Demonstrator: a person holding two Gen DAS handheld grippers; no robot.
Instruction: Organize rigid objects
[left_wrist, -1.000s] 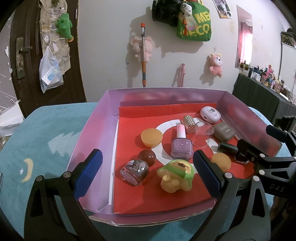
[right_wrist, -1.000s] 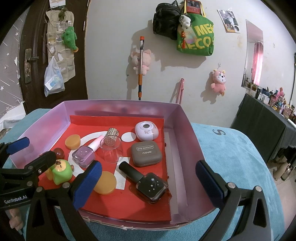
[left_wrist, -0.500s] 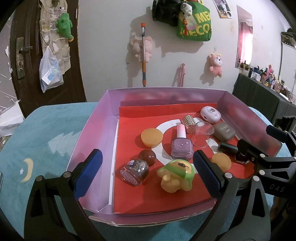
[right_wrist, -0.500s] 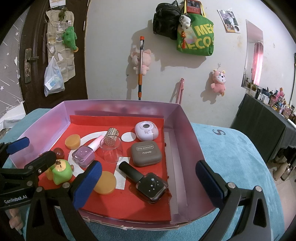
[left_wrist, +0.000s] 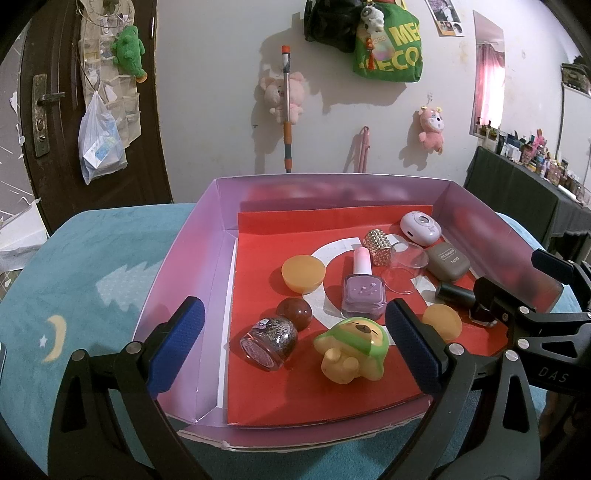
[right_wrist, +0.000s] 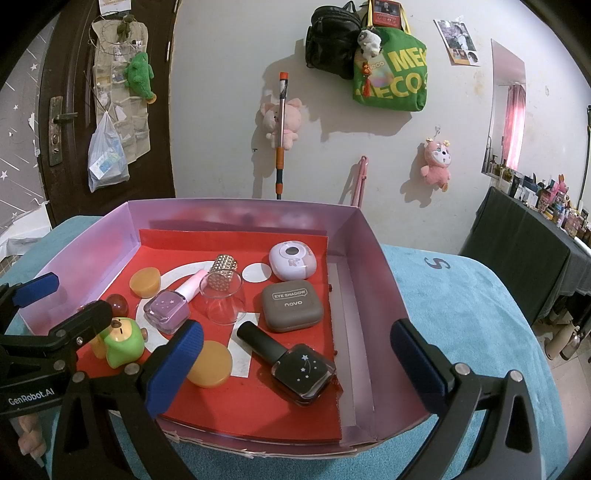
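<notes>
Currently | both hand-held grippers gape empty: left (left_wrist: 291, 341), right (right_wrist: 295, 360) | black polish bottle (right_wrist: 291, 360) lies between right's fingers, cap pointing far-left | right nearer

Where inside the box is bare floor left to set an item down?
Free: the red strip along the back wall, and the pale strip beside the right wall, past the black polish bottle. Crowded: around the purple polish bottle and clear cup.

I am holding my right gripper (right_wrist: 295, 354) wide open over the lilac box (right_wrist: 373, 258), framing the black nail polish bottle (right_wrist: 291, 363). The brown eyeshadow compact (right_wrist: 291, 304) is lying just at its 12 o'clock.
</notes>
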